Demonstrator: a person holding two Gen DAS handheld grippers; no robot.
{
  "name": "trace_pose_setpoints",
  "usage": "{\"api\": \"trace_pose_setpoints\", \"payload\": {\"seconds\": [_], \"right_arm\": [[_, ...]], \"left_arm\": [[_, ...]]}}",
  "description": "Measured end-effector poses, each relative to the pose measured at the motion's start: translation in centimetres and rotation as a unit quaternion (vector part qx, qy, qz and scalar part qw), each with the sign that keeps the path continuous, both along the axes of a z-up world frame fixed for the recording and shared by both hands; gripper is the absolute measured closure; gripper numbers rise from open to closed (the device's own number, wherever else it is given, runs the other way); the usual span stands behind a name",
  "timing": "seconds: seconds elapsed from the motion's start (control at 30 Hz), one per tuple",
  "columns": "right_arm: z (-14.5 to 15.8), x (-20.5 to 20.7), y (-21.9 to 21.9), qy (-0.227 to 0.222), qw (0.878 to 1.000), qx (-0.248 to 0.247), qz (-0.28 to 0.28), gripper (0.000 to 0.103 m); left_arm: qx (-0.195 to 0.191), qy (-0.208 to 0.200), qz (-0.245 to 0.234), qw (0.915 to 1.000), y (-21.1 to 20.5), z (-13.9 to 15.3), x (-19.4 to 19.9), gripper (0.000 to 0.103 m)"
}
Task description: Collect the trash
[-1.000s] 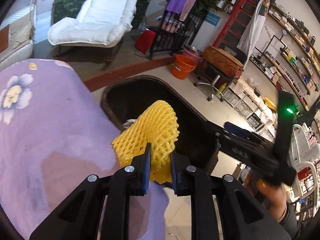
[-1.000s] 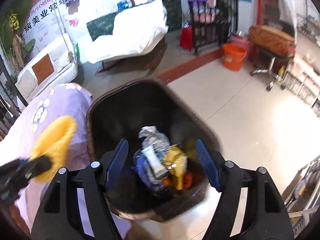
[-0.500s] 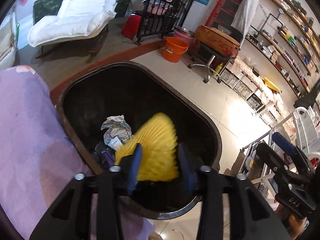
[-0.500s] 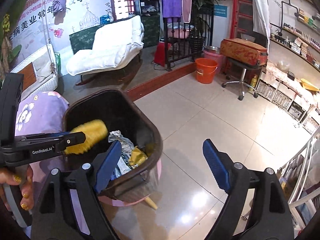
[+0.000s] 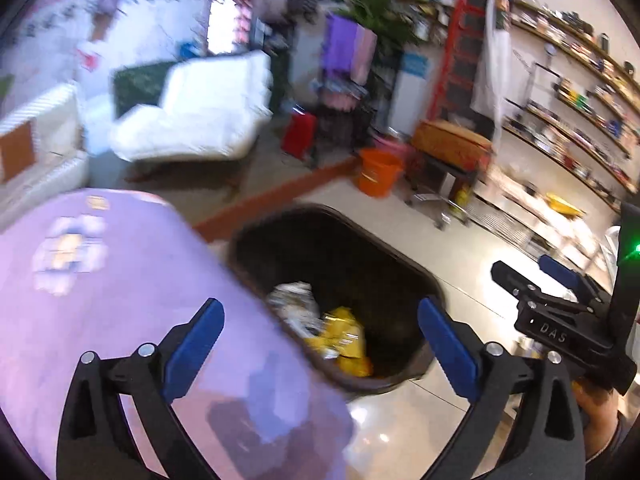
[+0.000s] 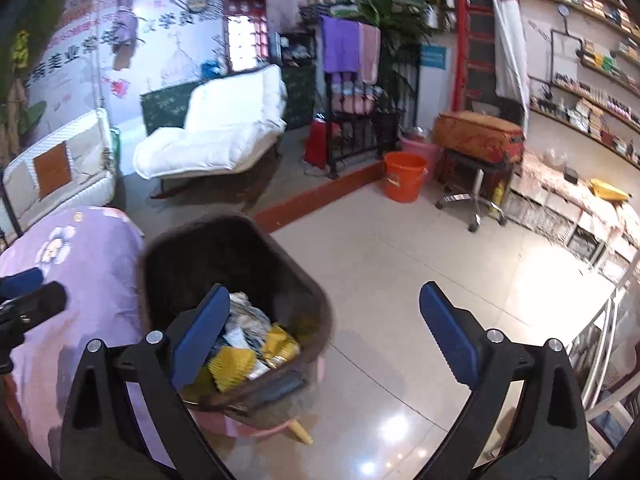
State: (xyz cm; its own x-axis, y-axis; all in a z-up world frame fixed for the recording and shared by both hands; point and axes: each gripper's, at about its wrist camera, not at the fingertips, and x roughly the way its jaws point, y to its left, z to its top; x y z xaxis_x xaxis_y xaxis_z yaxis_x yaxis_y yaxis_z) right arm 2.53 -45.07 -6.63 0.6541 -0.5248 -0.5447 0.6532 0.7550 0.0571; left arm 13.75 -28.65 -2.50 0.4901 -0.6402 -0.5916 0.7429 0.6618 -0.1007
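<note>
The dark brown trash bin (image 5: 404,268) (image 6: 256,240) stands on the floor against the purple flowered table cloth (image 5: 100,300) (image 6: 92,264). Inside it the yellow foam net (image 6: 232,362) lies on top of crumpled wrappers and a yellow packet (image 6: 282,344). My left gripper (image 5: 320,316) hovers over the table edge and the bin's near side; its jaws are opening wide with nothing between them. My right gripper (image 6: 324,302) is above the bin's right rim and the floor, jaws opening too, and holds nothing. The left wrist view is blurred.
A white lounge chair (image 6: 216,136) stands behind the bin. An orange bucket (image 6: 404,176) and a stool carrying a suitcase (image 6: 476,140) are farther right. Shelving (image 6: 580,208) lines the right wall. Shiny tiled floor (image 6: 400,264) lies right of the bin.
My left gripper carried the yellow foam net over the bin, opened and let it fall in, then drew back and up. The right gripper's jaws widened and it drew back to the right.
</note>
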Motion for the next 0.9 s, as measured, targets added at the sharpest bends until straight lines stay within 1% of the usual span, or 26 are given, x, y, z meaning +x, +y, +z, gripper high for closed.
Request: {"api": "trace_pose_setpoints", "payload": {"seconds": [0.03,0.1,0.2,0.3,0.33,0.43,0.5,0.6,0.73,0.8,0.83,0.9], "right_arm": [[0.3,0.2,0.9,-0.009,1.0,-0.006,0.008,0.008],[0.8,0.6,3.1,-0.03,0.999,-0.019,0.028,0.006],[1.4,1.5,6.5,-0.047,0.996,-0.035,0.066,0.005],[2.1,2.3,10.0,-0.057,0.991,-0.047,0.111,0.005],[2.4,2.4,11.1,-0.063,0.989,-0.049,0.127,0.005],[3.3,2.8,14.3,-0.077,0.981,-0.046,0.169,0.005],[3.8,2.8,16.3,-0.084,0.975,-0.045,0.199,0.005],[4.2,3.0,18.7,-0.083,0.968,-0.043,0.235,0.005],[4.3,2.4,21.7,-0.09,0.959,-0.04,0.267,0.005],[4.2,2.2,22.8,-0.09,0.956,-0.04,0.277,0.005],[4.2,2.1,23.2,-0.09,0.955,-0.041,0.28,0.005],[4.2,1.9,23.9,-0.092,0.954,-0.041,0.284,0.005]], "left_arm": [[0.002,-0.012,0.011,0.9999,1.0,0.3,-0.1,0.005],[0.008,-0.039,0.055,0.9977,3.8,1.0,-0.4,0.005],[0.007,-0.059,0.118,0.9912,7.3,1.8,-1.0,0.005],[0.015,-0.067,0.181,0.981,10.6,2.2,-1.3,0.005],[0.017,-0.07,0.208,0.9754,11.9,2.3,-1.5,0.005],[0.02,-0.087,0.251,0.9638,15.0,2.6,-1.9,0.005],[0.02,-0.094,0.268,0.9587,17.0,2.7,-2.4,0.005],[0.011,-0.099,0.295,0.9503,19.7,2.8,-3.1,0.005],[0.008,-0.12,0.32,0.9399,22.5,3.1,-4.2,0.005],[0.006,-0.122,0.334,0.9347,23.4,3.2,-4.6,0.005],[0.003,-0.121,0.339,0.933,23.9,3.2,-4.7,0.005],[-0.005,-0.115,0.342,0.9327,24.7,3.2,-5.0,0.005]]}}
